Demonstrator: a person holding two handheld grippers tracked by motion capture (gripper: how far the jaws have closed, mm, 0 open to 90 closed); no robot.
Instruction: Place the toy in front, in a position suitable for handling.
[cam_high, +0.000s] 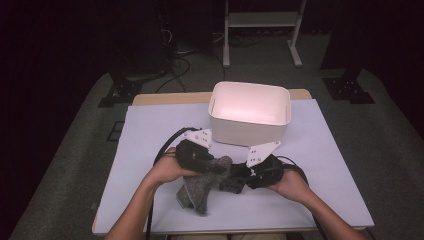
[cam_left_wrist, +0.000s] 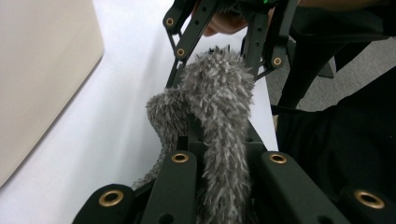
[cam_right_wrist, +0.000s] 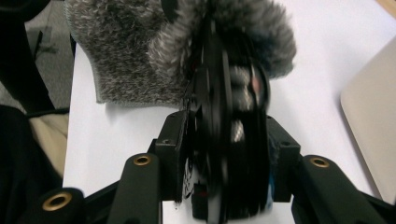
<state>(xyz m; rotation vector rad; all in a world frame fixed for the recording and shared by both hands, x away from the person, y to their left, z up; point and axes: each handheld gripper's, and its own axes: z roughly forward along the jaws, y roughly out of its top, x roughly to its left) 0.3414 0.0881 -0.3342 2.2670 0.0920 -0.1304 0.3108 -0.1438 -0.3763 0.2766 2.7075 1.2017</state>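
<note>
A grey fuzzy cloth (cam_high: 197, 192) hangs between my two grippers over the near middle of the table. My left gripper (cam_high: 220, 167) is shut on one end of it; in the left gripper view the cloth (cam_left_wrist: 219, 93) runs up between the jaws (cam_left_wrist: 219, 140). My right gripper (cam_high: 234, 176) comes in from the right, shut on a black round object (cam_right_wrist: 229, 107) gripped edge-on between its pads (cam_right_wrist: 229, 154). That object presses against the fuzzy cloth (cam_right_wrist: 126, 51), and its far end is hidden in the pile. The object is blurred, so its details are unclear.
A white rectangular bin (cam_high: 248, 131) stands open at the back middle of the table, just beyond the grippers, with nothing visible inside. A pale sheet (cam_high: 150, 130) covers the tabletop. Cables trail from both grippers. Dark floor and a stand's legs lie behind.
</note>
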